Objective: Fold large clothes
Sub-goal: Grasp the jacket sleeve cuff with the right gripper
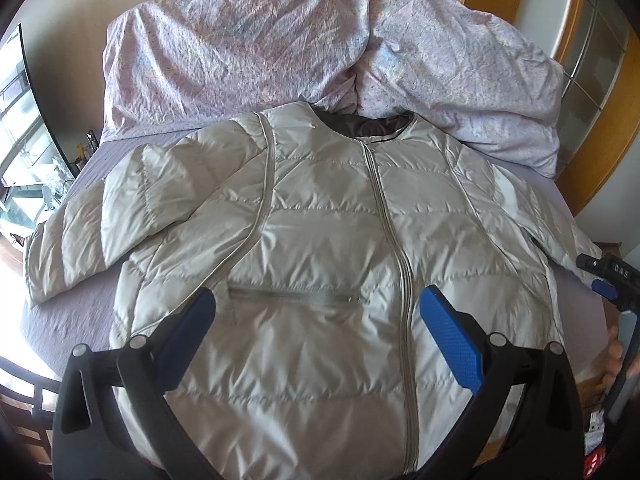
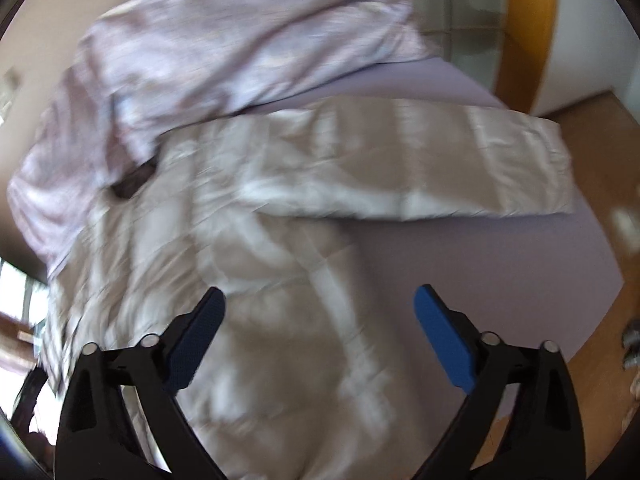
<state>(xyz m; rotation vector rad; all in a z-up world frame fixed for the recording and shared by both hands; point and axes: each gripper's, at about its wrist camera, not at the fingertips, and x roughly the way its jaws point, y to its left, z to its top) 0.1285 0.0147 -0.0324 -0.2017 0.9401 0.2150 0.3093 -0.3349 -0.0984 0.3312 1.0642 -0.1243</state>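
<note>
The jacket (image 1: 320,240) lies flat and front-up on the bed (image 1: 72,320), zipped, collar toward twelve o'clock against the duvet (image 1: 248,52), both sleeves spread out to the sides, so no fold looks begun. The left gripper (image 1: 316,320) hovers over the lower front with its fingers wide apart and nothing between them; the right gripper (image 2: 320,320) hangs above the jacket's right side, its fingers likewise spread and empty, though that view is blurred. The likely first step is to bring a sleeve in across the chest. To do it well, go for the cuff: the right sleeve (image 2: 460,176) runs out toward two o'clock in the right view, the left sleeve (image 1: 80,232) toward nine o'clock in the left view. Pinch the cuff through both layers, since this slick, puffy shell will probably slip from a shallow bite. Lift only enough to clear the body, carry it over the zipper (image 1: 396,264), lay it down straight, and let the free gripper pin the shoulder so the body does not drag.
</note>
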